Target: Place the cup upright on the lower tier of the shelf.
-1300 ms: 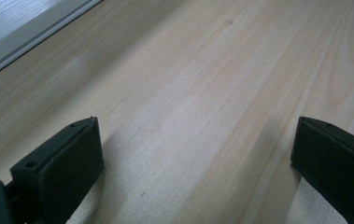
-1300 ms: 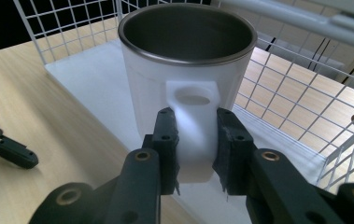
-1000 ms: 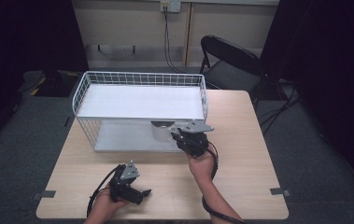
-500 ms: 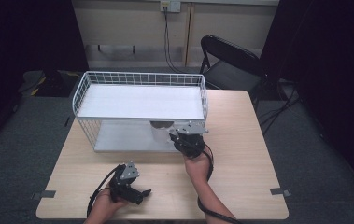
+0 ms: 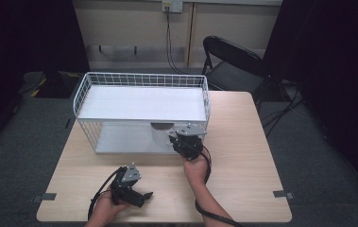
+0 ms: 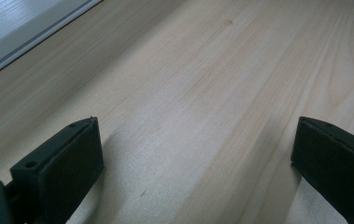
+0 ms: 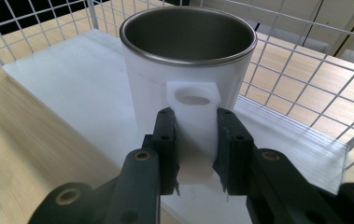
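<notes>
mug: white w/ steel lining [image 7: 188, 70], upright on lower shelf of wire rack [image 5: 141, 85], right end, handle facing out toward r hand-held gripper
r hand-held gripper [image 7: 195, 140]: jaws clamped on mug handle [image 7: 193, 116], mug straight ahead of it, just inside rack's open front
l hand-held gripper [image 5: 136, 196]: jaws wide apart, nothing held, low over desk [image 5: 242, 156], well apart from mug
nearer hand: right
axis: mug stands vertical
surface: pale wood desk, white shelf boards
room: dark, folding chair [image 5: 233, 61] behind desk
</notes>
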`<state>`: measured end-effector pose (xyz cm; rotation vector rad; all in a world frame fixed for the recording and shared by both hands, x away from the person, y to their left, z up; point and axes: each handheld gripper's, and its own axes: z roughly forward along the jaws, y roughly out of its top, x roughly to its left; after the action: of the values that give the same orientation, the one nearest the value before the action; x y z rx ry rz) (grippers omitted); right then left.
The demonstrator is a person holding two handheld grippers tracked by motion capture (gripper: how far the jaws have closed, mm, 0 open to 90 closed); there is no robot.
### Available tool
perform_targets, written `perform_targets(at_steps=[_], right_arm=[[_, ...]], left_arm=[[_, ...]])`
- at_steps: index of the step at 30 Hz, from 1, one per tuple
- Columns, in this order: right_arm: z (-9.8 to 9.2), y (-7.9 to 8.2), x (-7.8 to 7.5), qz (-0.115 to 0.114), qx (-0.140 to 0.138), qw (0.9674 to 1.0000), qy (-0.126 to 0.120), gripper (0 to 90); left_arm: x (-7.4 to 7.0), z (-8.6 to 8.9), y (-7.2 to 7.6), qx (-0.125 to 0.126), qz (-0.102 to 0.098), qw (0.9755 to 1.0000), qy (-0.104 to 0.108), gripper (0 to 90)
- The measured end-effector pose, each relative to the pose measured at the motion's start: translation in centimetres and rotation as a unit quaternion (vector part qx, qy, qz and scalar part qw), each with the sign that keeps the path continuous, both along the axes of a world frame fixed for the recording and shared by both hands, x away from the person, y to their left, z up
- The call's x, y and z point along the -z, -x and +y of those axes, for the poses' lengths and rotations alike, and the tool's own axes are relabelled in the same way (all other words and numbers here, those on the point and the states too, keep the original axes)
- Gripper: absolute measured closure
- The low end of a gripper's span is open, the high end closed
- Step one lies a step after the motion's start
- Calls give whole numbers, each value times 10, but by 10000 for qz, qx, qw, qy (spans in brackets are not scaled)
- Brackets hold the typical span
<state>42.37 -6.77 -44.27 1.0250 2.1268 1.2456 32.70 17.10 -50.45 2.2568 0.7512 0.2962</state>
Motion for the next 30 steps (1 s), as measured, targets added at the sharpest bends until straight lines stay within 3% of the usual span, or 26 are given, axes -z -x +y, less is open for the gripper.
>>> perform_targets(at_steps=[4, 8, 13, 15, 17, 30], right_arm=[[1, -1, 2, 72, 16, 10000, -66, 707], [1, 1, 1, 79, 17, 9999, -97, 488], [2, 5, 0, 210, -133, 9996, -92, 328], [2, 9, -1, 116, -147, 9998, -11, 288], [2, 12, -2, 175, -185, 9997, -60, 241], [-13, 30, -9, 254, -414, 9988, 50, 151]], left_arm=[[0, 0, 0, -11, -4, 10000, -16, 15], [0, 0, 0, -10, -2, 10000, -15, 15], [0, 0, 0, -13, -3, 10000, -16, 15], [0, 0, 0, -13, -3, 10000, -16, 15], [0, 0, 0, -7, -2, 10000, -2, 14], [0, 0, 0, -8, -1, 10000, -1, 14]])
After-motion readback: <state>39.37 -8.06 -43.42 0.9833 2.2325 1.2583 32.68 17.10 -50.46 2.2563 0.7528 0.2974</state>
